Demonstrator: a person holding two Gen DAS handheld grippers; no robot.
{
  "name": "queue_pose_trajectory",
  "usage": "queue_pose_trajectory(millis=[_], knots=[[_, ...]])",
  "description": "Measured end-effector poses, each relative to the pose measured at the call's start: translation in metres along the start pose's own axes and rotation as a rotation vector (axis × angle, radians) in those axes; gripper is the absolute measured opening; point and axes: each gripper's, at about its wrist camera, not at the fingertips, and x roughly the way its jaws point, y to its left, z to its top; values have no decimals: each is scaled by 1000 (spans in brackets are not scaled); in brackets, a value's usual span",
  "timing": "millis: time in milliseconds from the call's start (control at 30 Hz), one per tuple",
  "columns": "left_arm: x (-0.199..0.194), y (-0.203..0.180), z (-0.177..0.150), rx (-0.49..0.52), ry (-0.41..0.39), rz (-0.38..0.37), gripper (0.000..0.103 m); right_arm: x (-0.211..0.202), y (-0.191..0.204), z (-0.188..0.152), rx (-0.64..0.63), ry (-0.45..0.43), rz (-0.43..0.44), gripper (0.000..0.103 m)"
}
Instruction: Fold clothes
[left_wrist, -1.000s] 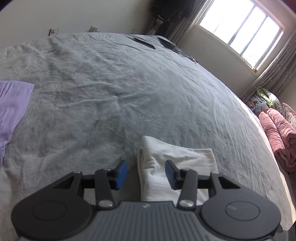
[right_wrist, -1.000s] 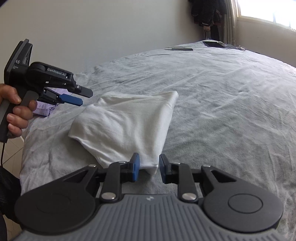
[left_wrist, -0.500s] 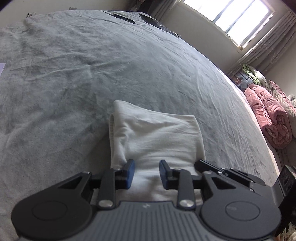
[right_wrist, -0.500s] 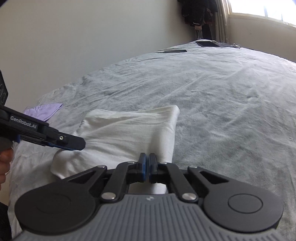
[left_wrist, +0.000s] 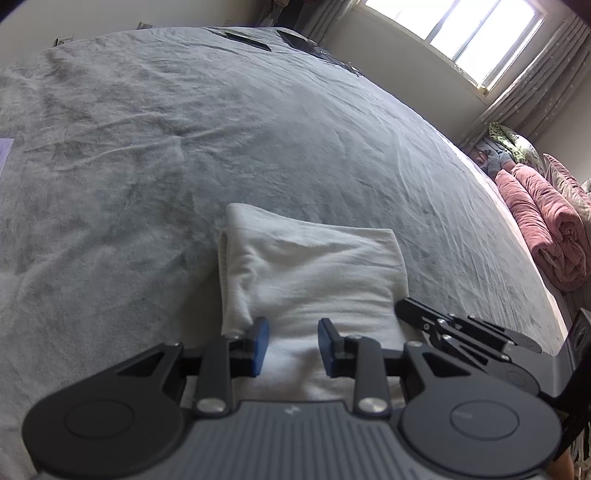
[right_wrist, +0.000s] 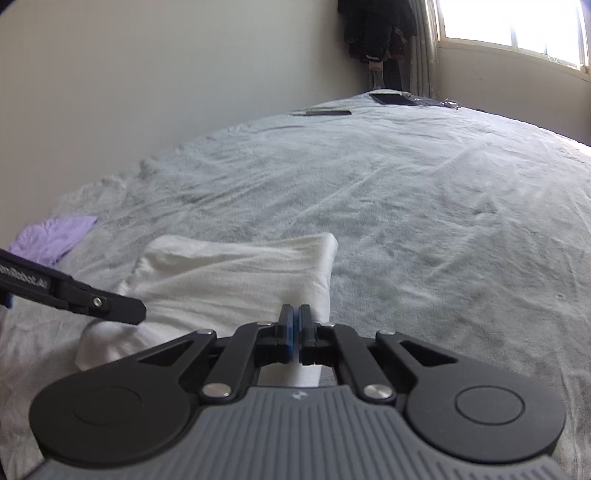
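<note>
folded white garment (left_wrist: 310, 273) lies on the grey bed (left_wrist: 147, 147), long axis running away from both; right hand-held gripper (right_wrist: 295, 328) pinched closed on its near right edge, left hand-held gripper (left_wrist: 291, 345) part-open over the near left edge, nothing clamped.

Both grippers same build: left gripper (left_wrist: 290, 345) and right gripper (right_wrist: 295, 330) have black linkage arms, blue pads, silver pivot screws, ribbed grey housing, round black side caps, small white logo.

Pink rolled quilts (left_wrist: 546, 232) lie beside the grey bed (left_wrist: 258, 140), under a window (left_wrist: 461, 33).
</note>
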Motion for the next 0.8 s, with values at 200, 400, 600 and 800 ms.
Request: queue_pose_trajectory(millis=[200, 400, 600, 800], knots=[[-1, 0, 0, 3, -1, -1, 30, -4, -7, -2, 46, -20, -39, 2], [-2, 1, 0, -6, 0, -3, 31, -31, -37, -17, 241, -19, 49, 19], [-1, -2, 0, -6, -2, 7, 31, -43, -57, -30, 345, -8, 189, 37], [-1, -2, 0, -4, -2, 10, 31, -37, -72, -37, 496, 25, 302, 39]])
